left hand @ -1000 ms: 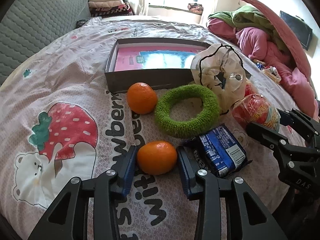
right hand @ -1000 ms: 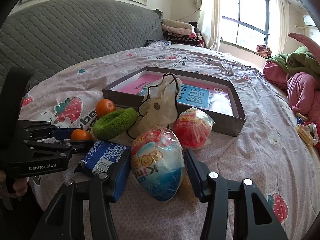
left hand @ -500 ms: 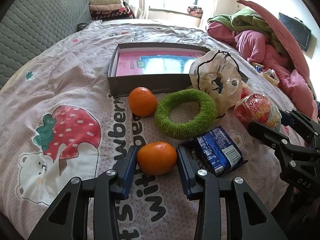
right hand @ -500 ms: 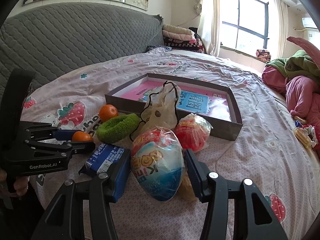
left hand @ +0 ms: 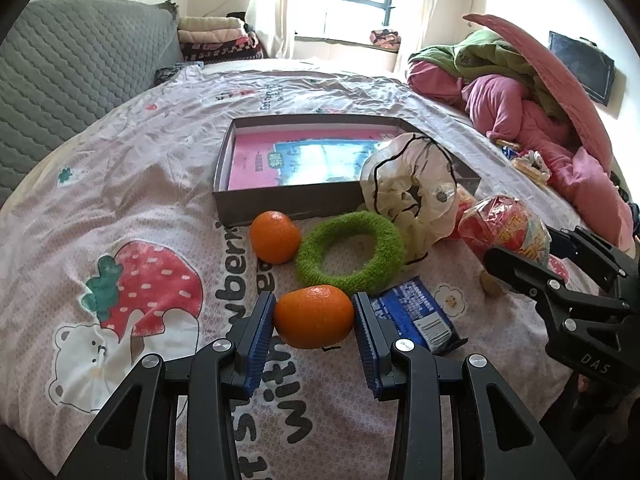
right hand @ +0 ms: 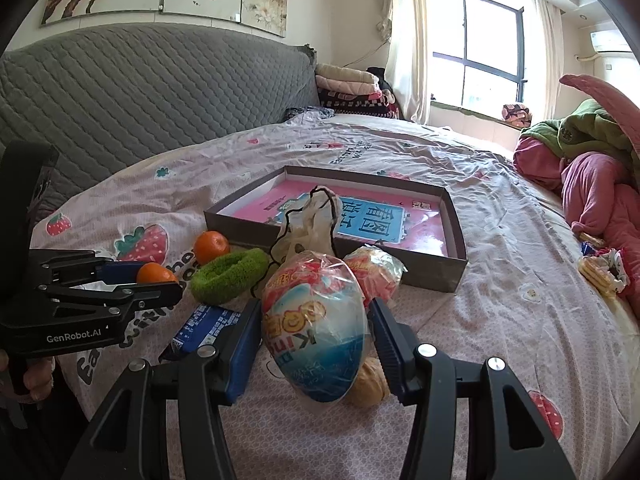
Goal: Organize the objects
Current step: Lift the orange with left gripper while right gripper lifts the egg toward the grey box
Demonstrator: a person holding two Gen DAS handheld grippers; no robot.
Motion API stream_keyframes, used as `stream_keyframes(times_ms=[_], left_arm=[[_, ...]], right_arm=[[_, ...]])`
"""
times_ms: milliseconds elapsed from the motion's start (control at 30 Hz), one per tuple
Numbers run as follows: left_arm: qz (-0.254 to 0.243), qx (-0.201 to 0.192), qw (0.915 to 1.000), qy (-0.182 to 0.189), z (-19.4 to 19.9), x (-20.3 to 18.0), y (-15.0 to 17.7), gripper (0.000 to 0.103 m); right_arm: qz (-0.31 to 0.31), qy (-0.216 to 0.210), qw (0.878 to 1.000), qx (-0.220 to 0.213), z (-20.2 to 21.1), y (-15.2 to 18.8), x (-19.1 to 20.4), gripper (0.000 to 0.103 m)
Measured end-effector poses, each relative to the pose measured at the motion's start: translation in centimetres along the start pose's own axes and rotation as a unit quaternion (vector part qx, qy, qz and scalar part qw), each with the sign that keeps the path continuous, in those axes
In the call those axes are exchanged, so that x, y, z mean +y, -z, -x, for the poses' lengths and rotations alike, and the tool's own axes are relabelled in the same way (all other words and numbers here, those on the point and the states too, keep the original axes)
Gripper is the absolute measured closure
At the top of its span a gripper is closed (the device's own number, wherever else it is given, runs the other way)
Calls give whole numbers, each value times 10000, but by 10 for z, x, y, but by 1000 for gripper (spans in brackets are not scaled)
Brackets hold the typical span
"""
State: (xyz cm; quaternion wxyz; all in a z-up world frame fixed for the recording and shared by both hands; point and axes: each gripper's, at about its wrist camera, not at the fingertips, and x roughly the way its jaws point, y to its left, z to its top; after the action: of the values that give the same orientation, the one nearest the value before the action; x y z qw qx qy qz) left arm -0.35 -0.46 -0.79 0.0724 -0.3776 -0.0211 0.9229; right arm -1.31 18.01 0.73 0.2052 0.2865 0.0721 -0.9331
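My left gripper is shut on an orange, held just above the bedsheet. My right gripper is shut on a large wrapped toy egg, lifted off the bed. A second orange, a green fuzzy ring, a blue snack packet, a white plastic bag and a red wrapped egg lie in front of an open grey box holding a pink book. A walnut lies under the right gripper.
Pink and green bedding is piled at the right. A grey quilted headboard stands at the left. Small wrapped snacks lie by the right edge. Folded blankets sit by the window.
Both grippers have risen with their loads: the orange and the toy egg are now lifted off the sheet, and the views tilt up toward the window.
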Motion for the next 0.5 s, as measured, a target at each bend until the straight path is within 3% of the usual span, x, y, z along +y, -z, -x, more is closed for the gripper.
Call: stream_keyframes(times_ms=[500], left_arm=[[-16,-157,9998,95,3,-12,-23,63]], right_arm=[[-196,177,9993,-263,10,-5,-12,49]])
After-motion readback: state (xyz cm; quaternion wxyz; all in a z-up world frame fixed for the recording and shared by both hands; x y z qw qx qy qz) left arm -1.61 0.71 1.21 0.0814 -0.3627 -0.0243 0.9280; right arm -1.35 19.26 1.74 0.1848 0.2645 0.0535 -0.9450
